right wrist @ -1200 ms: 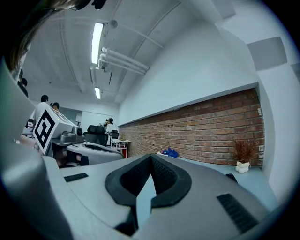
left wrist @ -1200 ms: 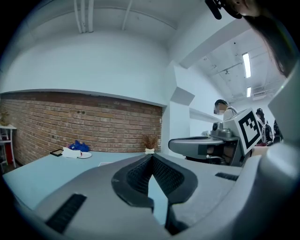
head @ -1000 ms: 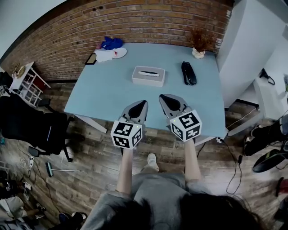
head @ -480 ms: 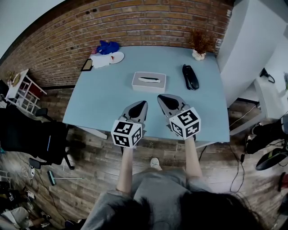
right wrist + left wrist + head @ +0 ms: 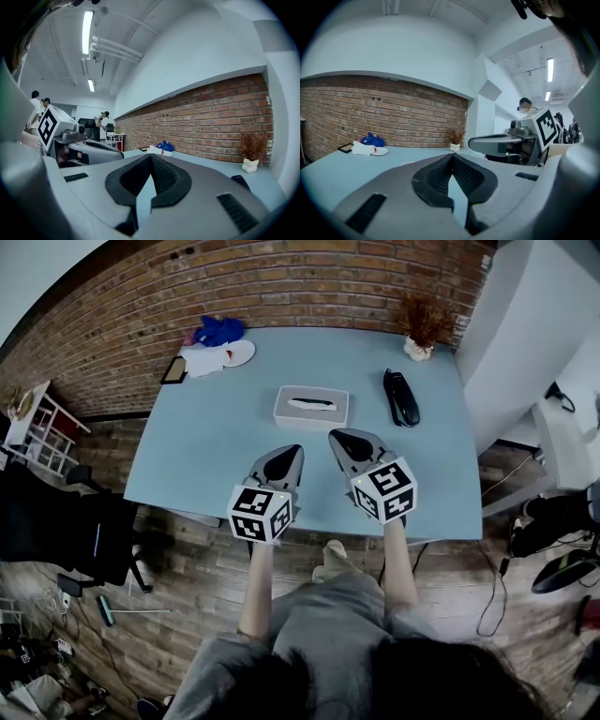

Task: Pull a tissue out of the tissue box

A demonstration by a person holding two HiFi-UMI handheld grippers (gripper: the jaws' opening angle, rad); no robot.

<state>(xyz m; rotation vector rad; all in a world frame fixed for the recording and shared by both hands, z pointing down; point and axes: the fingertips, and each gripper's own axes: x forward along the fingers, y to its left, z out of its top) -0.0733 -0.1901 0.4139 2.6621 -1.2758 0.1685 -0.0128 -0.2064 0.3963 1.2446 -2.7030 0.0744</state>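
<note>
Approach step: tissue box (image 5: 310, 407) sits mid-table (image 5: 202, 460), untouched, ahead of left gripper (image 5: 293, 450) and right gripper (image 5: 336, 435), both with jaws together and empty; next move, as I judge: open one, reach the top slot, pinch the tissue

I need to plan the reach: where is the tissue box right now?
In the head view, the tissue box sits near the middle of the blue table, just beyond the left tongs and right tongs, left of a black object.
</note>
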